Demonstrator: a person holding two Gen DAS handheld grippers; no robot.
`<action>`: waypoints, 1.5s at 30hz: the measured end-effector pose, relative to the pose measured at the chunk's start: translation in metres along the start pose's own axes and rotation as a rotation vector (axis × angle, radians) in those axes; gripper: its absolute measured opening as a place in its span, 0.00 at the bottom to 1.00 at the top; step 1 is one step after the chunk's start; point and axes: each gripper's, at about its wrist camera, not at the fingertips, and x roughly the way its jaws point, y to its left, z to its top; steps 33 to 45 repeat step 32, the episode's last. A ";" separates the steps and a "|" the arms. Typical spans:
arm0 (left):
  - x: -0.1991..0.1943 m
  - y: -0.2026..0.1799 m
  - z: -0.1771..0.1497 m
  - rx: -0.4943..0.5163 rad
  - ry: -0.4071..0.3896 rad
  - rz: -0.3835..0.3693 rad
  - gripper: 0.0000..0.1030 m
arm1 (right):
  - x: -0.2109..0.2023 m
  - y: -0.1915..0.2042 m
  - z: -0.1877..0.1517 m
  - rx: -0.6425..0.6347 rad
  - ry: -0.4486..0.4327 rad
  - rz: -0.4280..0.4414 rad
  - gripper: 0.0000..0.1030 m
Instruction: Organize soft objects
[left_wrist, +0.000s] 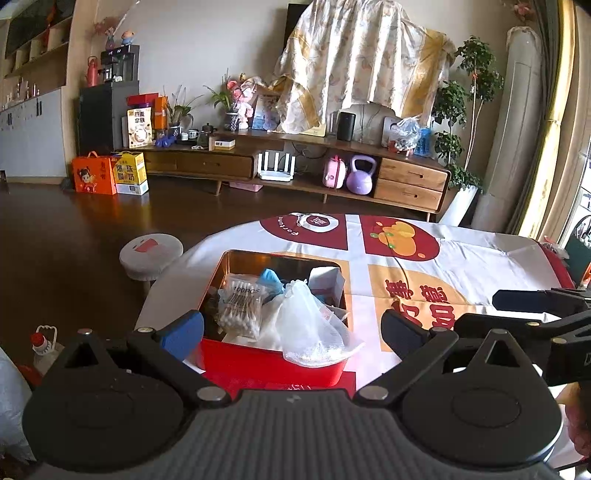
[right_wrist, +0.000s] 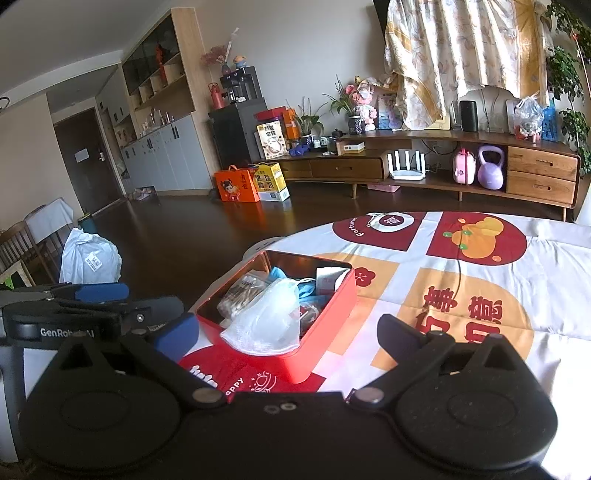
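The left gripper (left_wrist: 291, 328) hangs with its jaws spread wide and nothing between them, its blue-padded fingers (left_wrist: 184, 332) straddling the near end of the red tin box (left_wrist: 273, 360). The right gripper (right_wrist: 286, 334) is released the same way, empty, its fingers either side of the box's near corner.

Inside the box, a white mesh pouch (left_wrist: 310, 328) slumps over the near rim, partly hanging out. Behind it, toward the box's far left, sits a clear packet of cotton swabs (left_wrist: 240, 308); a blue glove (left_wrist: 271, 282) lies beyond that, and a small white carton (left_wrist: 327, 282) stands against the far right wall.

The box rests on a red, orange and white tablecloth (left_wrist: 480, 258), near its left edge. Left of the box, down on the dark floor, stands a round stool (left_wrist: 151, 253).
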 end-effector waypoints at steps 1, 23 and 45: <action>0.000 0.000 0.000 0.002 0.000 -0.001 1.00 | 0.000 0.000 0.000 0.000 0.000 0.000 1.00; -0.002 0.002 -0.001 -0.009 -0.004 0.016 1.00 | -0.001 0.001 0.001 0.001 0.003 -0.001 1.00; -0.001 0.002 0.000 -0.013 -0.001 0.022 1.00 | 0.001 -0.001 -0.003 0.003 0.006 -0.002 1.00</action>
